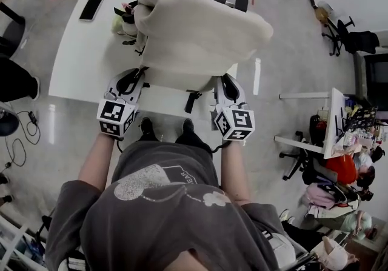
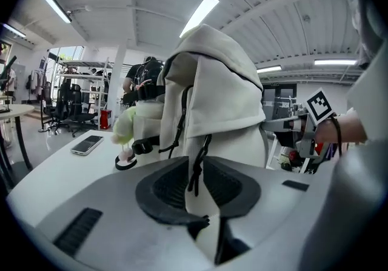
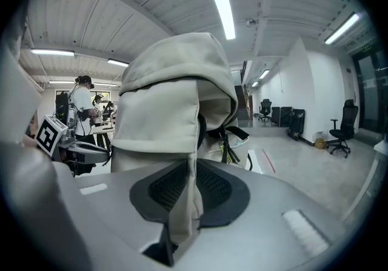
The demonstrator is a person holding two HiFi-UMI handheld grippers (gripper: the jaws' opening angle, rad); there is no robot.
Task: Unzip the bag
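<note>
Closest under the head camera, a grey T-shirt, both arms stretched forward from it. Beyond that, left gripper and right gripper, side by side at the near edge of the white worktop. Between them and just past them, the cream bag, standing on the worktop, its top slumped over to the right.

Left jaws nearly together, pinching a fold of the bag's fabric low on its near left side, with a black cord dangling in the narrow gap. Right jaws likewise closed on a fold of cream fabric low on the near right side.

Dark seam line curving under the folded-over top in both gripper views; zipped or not, impossible to tell.

Behind the bag on the left, right against it, a yellow-green plush toy. Farther left, well apart, a dark phone lying flat. Between the grippers, a black strap hanging at the near edge.
</note>
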